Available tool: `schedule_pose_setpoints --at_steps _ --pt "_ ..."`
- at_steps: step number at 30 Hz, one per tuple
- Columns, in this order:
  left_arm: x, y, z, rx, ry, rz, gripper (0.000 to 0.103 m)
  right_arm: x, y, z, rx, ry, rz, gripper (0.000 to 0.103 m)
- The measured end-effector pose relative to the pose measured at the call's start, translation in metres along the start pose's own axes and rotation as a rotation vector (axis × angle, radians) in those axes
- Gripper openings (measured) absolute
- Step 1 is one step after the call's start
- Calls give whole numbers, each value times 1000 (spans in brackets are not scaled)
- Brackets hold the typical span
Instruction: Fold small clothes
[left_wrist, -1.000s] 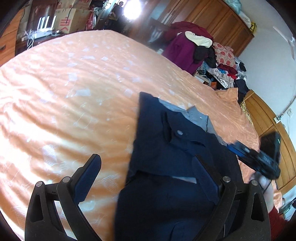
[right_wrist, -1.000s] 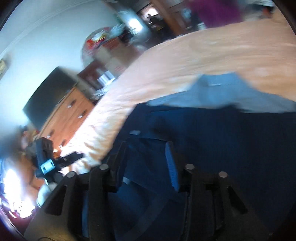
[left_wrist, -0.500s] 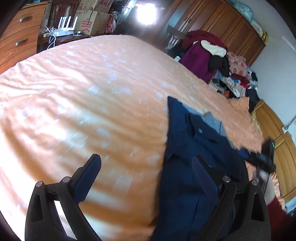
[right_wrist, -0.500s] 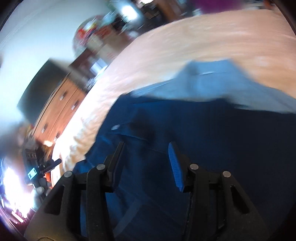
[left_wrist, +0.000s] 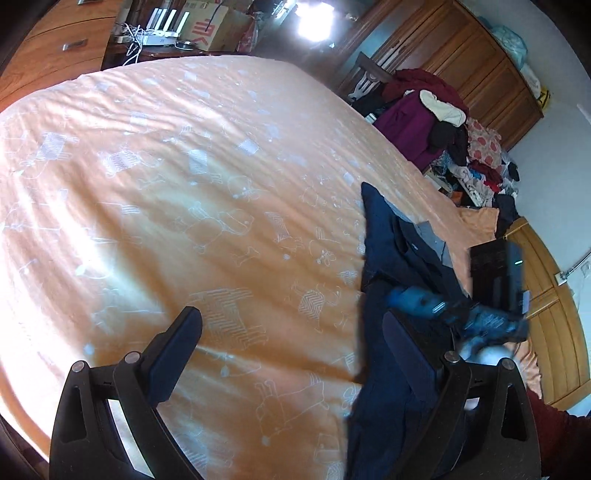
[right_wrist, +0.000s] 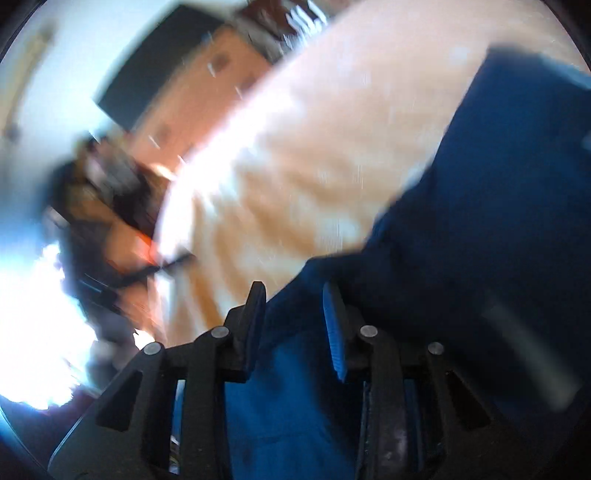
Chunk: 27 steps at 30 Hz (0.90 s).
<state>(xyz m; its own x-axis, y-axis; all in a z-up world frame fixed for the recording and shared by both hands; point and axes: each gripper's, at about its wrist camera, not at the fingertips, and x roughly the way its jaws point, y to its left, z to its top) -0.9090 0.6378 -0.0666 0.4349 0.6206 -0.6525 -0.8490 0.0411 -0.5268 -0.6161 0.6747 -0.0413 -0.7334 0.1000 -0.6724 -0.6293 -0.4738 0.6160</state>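
Left claw (left_wrist: 291, 338): wide open, empty, above orange bed (left_wrist: 184, 184). Right claw (right_wrist: 293, 295): partly open astride navy garment (right_wrist: 480, 221); grip unclear.

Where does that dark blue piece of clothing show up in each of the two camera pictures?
Left wrist view: the navy garment lies right of centre on the orange bedspread, running down to the bottom edge behind the left gripper's right finger.
Right wrist view: the navy garment fills the right and lower half, blurred, and passes between the right gripper's fingers.
Shared landmark: the orange bedspread, left of the garment in both.
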Motion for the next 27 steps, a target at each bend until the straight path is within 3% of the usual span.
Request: schedule_pose_setpoints --at_steps 3,5,9,13,16,19,23,27 --pt "-16 8 -3 -19 -12 -18 99 -4 19 -29 -13 36 44 32" --pt "-29 12 -7 -7 -14 -27 99 -20 32 -52 -27 47 23 31" --pt "-40 15 -19 22 20 -56 99 -82 53 -92 -26 -46 -22 41" --pt "-51 5 -43 76 97 -135 99 -173 41 -171 86 -129 -143 54" --pt "-53 -1 -63 109 196 -237 99 -229 25 -244 215 -150 -268 56" --pt "-52 -5 -86 147 301 -263 98 -273 13 -320 355 -164 -362 56" --pt "-52 -10 -108 189 365 -273 96 -305 12 -405 504 -154 -487 56" --pt "-49 -13 -120 192 394 -286 93 -315 0 -445 584 -155 -499 62"
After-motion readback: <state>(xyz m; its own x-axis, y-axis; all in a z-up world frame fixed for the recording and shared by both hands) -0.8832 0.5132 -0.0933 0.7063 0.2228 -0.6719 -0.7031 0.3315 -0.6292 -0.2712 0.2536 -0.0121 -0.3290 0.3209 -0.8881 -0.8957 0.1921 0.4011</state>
